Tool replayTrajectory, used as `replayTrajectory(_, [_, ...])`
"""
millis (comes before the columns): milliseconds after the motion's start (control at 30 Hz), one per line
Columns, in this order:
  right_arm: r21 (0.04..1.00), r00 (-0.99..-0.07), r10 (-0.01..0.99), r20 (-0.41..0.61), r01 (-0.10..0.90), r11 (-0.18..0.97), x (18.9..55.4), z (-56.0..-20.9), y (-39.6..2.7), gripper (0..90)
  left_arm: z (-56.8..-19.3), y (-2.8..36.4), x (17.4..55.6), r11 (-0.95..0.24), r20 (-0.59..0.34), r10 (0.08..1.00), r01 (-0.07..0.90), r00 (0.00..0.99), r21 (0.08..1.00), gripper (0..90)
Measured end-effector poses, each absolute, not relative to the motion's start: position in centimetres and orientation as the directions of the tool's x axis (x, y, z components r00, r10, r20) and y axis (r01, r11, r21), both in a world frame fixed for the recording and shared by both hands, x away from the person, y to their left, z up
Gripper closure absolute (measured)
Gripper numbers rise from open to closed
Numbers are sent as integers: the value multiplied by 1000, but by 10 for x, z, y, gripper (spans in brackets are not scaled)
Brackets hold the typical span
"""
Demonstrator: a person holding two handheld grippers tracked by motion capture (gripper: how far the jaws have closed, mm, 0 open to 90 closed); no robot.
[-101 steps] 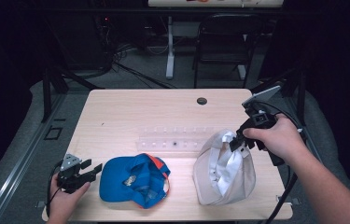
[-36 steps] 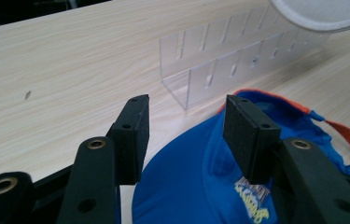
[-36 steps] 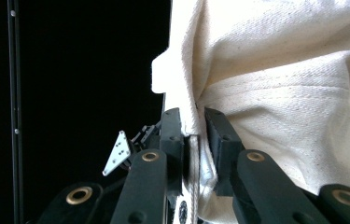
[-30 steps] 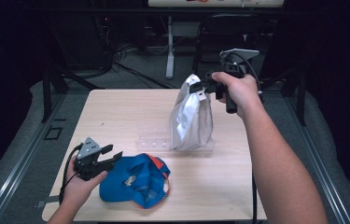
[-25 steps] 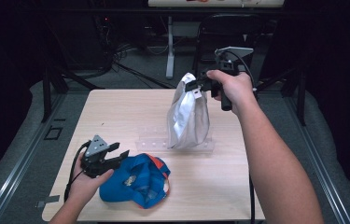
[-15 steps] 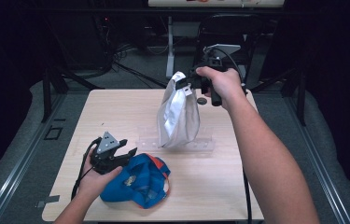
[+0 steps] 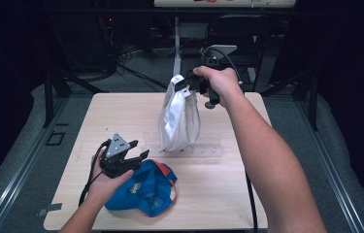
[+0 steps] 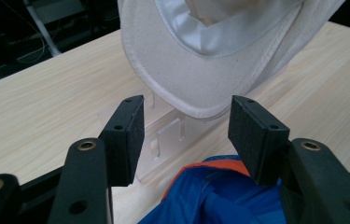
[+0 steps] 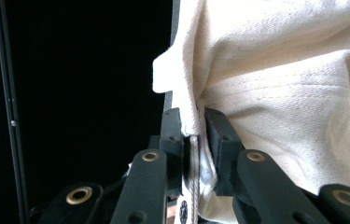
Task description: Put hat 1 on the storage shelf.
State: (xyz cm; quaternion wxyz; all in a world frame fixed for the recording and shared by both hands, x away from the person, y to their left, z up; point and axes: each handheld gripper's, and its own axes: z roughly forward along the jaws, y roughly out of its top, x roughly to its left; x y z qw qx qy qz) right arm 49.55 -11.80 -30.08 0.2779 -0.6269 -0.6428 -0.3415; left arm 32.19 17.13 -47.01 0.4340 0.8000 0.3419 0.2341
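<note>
Overhead, right hand raised — white cap dangling

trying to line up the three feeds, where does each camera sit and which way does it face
High view: above the person's side, looking forward and down on the table; both forearms, left tongs and right tongs show.
Left gripper view: rides the left tongs, looking along the open jaws over the blue cap at the white cap.
Right gripper view: rides the right tongs, jaws shut on the white cap's edge.
Shared: the white cap appears in all three; the clear rack in the first two.
</note>
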Motion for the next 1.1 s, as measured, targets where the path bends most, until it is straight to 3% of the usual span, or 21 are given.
replayTrajectory(400, [74,-22,623,782,996,-58,497,-311,-114,788,-459,162,327,-416,128,757,321,641,851,463])
replayTrajectory(867, [91,-34,608,793,994,-63,491,-310,-94,788,-472,147,328,-453,108,718,343,688,823,472])
replayTrajectory(1100, [104,-47,612,790,993,-59,488,-310,-83,787,-482,127,335,-469,111,708,346,698,813,563])
